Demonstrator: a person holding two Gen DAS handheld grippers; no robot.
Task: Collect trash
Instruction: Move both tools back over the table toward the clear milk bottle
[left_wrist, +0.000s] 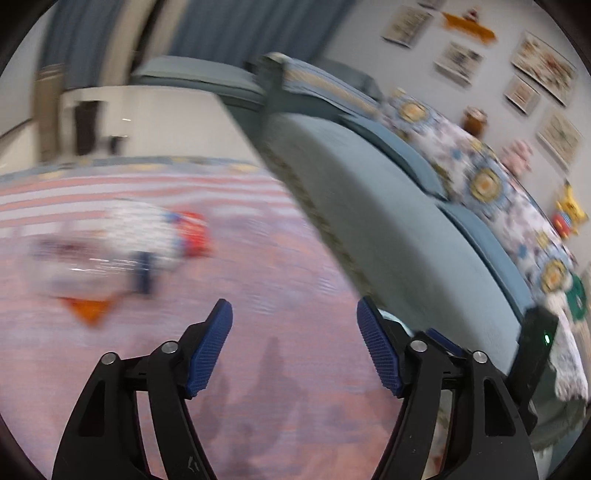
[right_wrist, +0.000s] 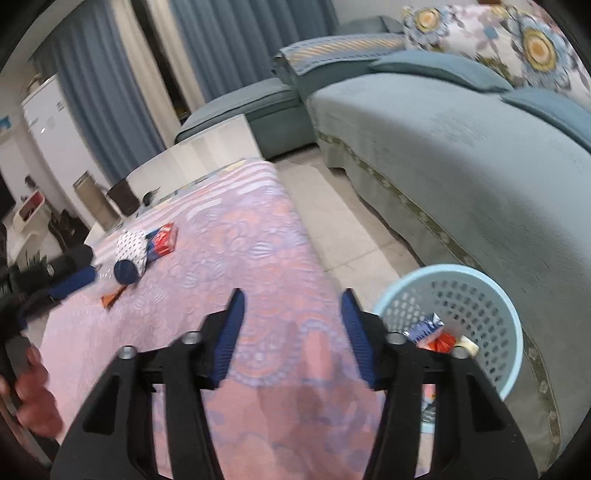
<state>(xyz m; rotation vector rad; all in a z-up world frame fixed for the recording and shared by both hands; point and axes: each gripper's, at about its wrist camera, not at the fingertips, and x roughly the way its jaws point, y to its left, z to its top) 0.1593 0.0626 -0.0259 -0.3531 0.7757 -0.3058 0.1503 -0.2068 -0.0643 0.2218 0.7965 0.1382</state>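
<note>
you're partway through. the pale blue basket on the floor between the tabletop and the sofa already holds a few wrappers: a blue-and-white packet, something red-orange, and a pale scrap. what's left sits together near the far left of the tabletop: a white dotted bag, a red-and-blue packet touching it, what looks like a clear bottle with a dark blue cap, though the left view is too smeared to be sure, and an orange wrapper just beside that.

your left tongs stand wide with nothing between them; your right tongs are narrower, also empty, above the tabletop edge near the basket.

the tabletop wears a pink and lilac patterned cloth. a blue-grey sofa with floral cushions runs along the right, blue curtains hang behind, and framed pictures cover the wall.
</note>
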